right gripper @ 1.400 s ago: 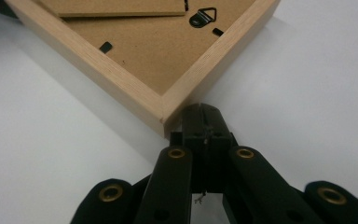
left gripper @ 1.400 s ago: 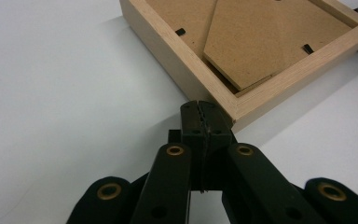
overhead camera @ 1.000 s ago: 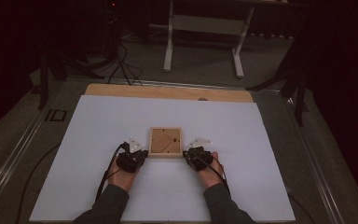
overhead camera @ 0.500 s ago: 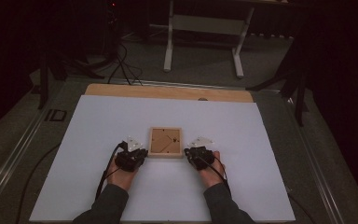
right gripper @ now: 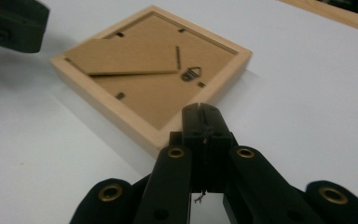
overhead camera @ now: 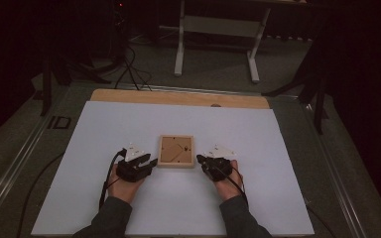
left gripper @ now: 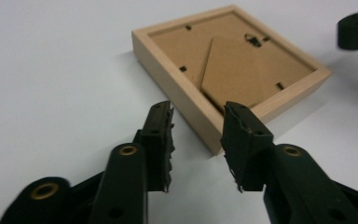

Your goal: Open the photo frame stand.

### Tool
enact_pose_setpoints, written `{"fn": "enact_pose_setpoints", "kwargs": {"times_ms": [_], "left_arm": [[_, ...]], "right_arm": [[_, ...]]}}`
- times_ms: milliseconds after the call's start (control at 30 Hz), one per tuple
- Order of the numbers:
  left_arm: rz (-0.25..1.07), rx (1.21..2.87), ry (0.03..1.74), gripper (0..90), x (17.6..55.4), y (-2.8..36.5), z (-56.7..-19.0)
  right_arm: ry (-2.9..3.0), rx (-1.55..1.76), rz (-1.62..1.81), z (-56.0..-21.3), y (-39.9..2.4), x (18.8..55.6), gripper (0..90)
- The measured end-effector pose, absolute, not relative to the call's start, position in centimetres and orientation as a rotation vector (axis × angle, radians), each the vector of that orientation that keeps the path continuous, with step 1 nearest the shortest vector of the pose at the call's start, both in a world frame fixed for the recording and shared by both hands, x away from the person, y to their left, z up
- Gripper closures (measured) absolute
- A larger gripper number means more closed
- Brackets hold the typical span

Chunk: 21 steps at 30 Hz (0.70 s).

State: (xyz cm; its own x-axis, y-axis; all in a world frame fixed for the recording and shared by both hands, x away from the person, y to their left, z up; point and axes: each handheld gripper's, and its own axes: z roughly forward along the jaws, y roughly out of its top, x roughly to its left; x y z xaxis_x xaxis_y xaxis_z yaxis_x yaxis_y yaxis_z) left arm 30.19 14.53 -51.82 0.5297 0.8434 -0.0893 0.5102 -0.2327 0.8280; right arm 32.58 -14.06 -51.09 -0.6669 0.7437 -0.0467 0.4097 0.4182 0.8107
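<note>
Small square light-wood picture frame (overhead camera: 176, 150) lies face down on the white table cover (overhead camera: 104, 134), brown fibreboard backing up. It sits between the two grippers, slightly ahead of both sets of fingertips.

Left black two-jaw gripper (left gripper: 196, 126): jaws spread apart, nothing between them. In the left gripper view the near corner of the frame (left gripper: 223, 70) sits just beyond the gap, a little toward the right jaw; that jaw tip overlaps the frame edge in the picture, contact cannot be told. Fold-out cardboard easel stand (left gripper: 233, 65) on the backing runs from the far side toward this corner. In the high view the left gripper (overhead camera: 151, 162) is just beside the frame's left edge, held in the person's left hand (overhead camera: 124, 186).

Right black two-jaw gripper (right gripper: 203, 114): jaws pressed together, pinching nothing, only a thin seam between the pads. In the right gripper view the tips are at the frame's (right gripper: 149, 70) near wooden rim, low over it or on it; cannot tell if touching. Small metal hanger loop (right gripper: 192, 73) on the backing is just ahead of the tips. In the high view the right gripper (overhead camera: 200, 159) is just beside the frame's right edge, held in the right hand (overhead camera: 228, 183).

Bare wooden table edge (overhead camera: 178, 98) shows past the white cover, well beyond the fingers.
</note>
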Motion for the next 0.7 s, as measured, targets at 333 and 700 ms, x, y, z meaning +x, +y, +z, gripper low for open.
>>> {"fn": "enact_pose_setpoints", "kwargs": {"times_ms": [333,700], "left_arm": [[0.453,1.9,1.064,55.6,30.0,14.7,-50.8],[0.462,1.908,1.007,54.2,30.2,14.0,-49.8]], "right_arm": [[2.306,0.923,1.175,-51.3,-13.3,32.0,89.7],[2.325,0.935,1.166,-51.8,-12.9,32.1,89.8]]}}
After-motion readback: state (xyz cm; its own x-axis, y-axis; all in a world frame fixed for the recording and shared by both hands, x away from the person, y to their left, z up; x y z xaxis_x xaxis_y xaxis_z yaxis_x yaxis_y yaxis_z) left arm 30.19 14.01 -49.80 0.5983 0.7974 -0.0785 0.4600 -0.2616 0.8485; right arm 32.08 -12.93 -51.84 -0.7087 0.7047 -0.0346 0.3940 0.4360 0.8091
